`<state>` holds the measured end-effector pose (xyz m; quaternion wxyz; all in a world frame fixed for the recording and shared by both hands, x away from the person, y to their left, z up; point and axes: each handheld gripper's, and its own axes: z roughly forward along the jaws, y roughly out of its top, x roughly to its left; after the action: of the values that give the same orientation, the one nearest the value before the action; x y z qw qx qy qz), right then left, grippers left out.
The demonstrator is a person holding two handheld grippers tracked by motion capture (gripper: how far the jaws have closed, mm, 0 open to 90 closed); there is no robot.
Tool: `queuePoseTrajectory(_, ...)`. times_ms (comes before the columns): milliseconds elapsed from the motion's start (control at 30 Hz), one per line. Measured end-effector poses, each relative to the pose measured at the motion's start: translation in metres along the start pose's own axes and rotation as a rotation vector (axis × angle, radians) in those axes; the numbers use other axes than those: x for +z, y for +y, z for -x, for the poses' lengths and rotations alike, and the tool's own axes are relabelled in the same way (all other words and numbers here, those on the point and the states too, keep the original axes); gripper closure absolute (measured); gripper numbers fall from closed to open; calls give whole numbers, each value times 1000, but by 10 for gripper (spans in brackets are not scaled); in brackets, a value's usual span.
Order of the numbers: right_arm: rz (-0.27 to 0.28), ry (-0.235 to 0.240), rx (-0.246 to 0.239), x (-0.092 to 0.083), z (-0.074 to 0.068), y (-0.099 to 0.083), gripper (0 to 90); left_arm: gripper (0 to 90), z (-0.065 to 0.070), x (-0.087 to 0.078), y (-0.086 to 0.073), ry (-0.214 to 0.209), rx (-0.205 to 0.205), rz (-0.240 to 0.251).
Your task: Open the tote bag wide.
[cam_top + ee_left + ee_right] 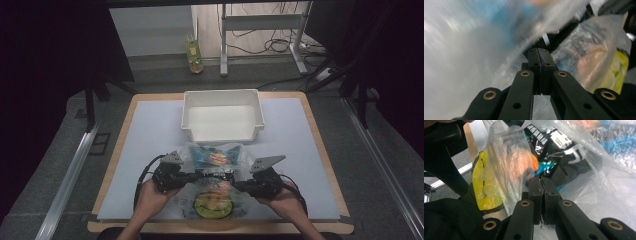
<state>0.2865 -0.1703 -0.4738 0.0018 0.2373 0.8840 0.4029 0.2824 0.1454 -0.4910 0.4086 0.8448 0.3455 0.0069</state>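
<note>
- Spanning the table near its front edge: clear plastic bag with colourful printed contents, long axis running away from the person toward the white bin just beyond.
- Pinching the bag's left edge with jaws pressed together on the film: left gripper.
- Pinching the right edge likewise: right gripper, both equally near, bag stretched between them.

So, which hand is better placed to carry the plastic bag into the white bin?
Neither alone, probably: left gripper and right gripper each pinch the plastic bag, the white bin straight ahead.
</note>
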Motion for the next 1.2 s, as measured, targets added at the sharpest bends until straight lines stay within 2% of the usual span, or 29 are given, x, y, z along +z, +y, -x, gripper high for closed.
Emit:
queuePoseTrajectory(100, -13, 2, -1, 1, -3, -2, 860, 893, 3, 0, -7, -4, 12, -25)
queuePoseTrajectory(400, -49, -2, -19, 2, -11, -14, 860, 893, 18, -5, -28, 12, 38, -32)
queuePoseTrajectory(500, -56, -6, -17, 3, -12, -19, 860, 893, 23, -6, -35, 21, 57, -36)
queuePoseTrajectory(667, -69, -11, -5, 2, -13, -27, 863, 893, 26, -10, -46, 23, 66, -43)
queuePoseTrajectory(800, -83, -18, 4, 3, -12, -33, 867, 893, 26, -10, -56, 13, 68, -69)
queuePoseTrajectory(1067, -105, -29, 30, 1, -10, -45, 869, 894, 18, -7, -72, -36, 17, -91)
queuePoseTrajectory(1200, -127, -44, 29, 2, -10, -53, 870, 894, 21, -4, -74, -38, 22, -116)
